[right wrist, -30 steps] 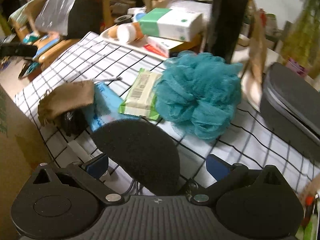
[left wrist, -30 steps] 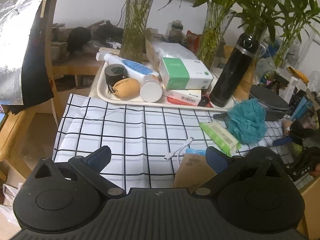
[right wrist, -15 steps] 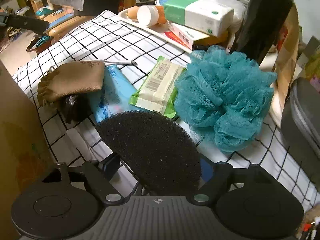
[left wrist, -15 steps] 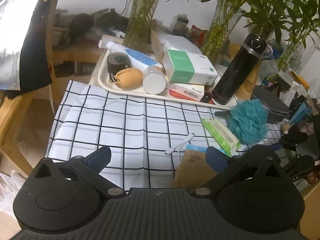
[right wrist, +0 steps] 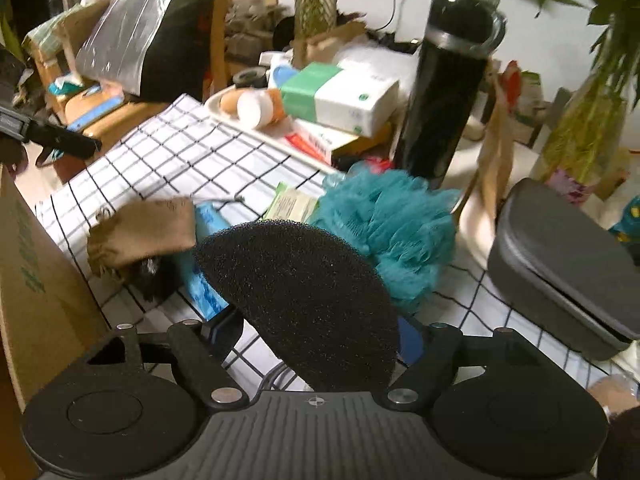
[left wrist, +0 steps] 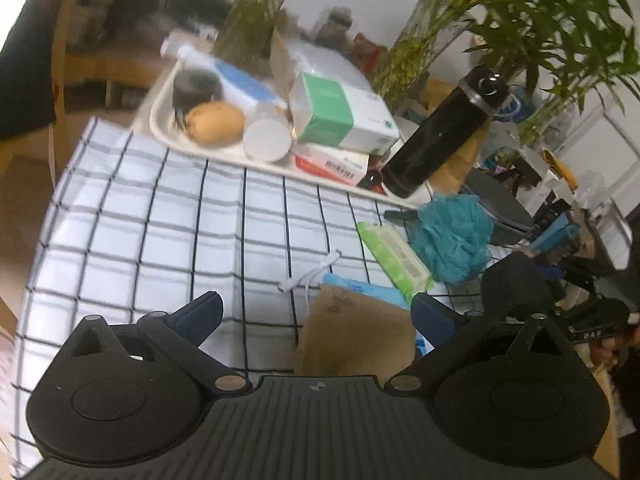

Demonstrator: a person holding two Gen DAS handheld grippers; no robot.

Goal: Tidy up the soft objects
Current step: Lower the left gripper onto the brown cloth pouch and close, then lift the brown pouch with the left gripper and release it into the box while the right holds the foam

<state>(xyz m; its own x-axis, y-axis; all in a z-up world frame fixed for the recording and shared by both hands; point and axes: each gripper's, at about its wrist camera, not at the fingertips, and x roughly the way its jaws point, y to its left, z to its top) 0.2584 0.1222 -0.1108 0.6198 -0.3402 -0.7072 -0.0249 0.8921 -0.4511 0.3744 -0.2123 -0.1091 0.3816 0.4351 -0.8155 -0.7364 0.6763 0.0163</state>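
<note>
Gripping a black sponge [right wrist: 304,296], the right gripper [right wrist: 320,332] has its pads pressed against the foam's sides, and the sponge sits up off the checked cloth [left wrist: 160,216] — one soft item in hand, it seems, but not yet put anywhere. In the left view that same sponge [left wrist: 516,284] shows dark at the right edge, above the cloth.

Over on the other side, the left gripper [left wrist: 316,312] hangs with jaws spread wide and nothing between them, pointing down toward a brown pouch [left wrist: 356,332] that lies just ahead of it on the cloth. No contact there that I can see.

So what's left? Plenty, by my reading. The teal loofah [right wrist: 388,224] sits on the cloth beside the black bottle [right wrist: 444,84], untouched. The green wipes pack [left wrist: 394,256] lies flat next to it, touching or nearly so. A blue packet [left wrist: 360,286] pokes out from under the pouch, with a white cord [left wrist: 312,274] trailing beside it. All of these are scattered along the near right part of the cloth, none gathered.

At the back, the tray [left wrist: 160,128] is already crowded: a tissue box [left wrist: 340,112], a tube, a jar, a tan round thing. Whether that tray is the destination I cannot tell; a cardboard box [right wrist: 32,272] at the left edge of the right view is another candidate.

My call: early going, first pick made, nothing placed.
</note>
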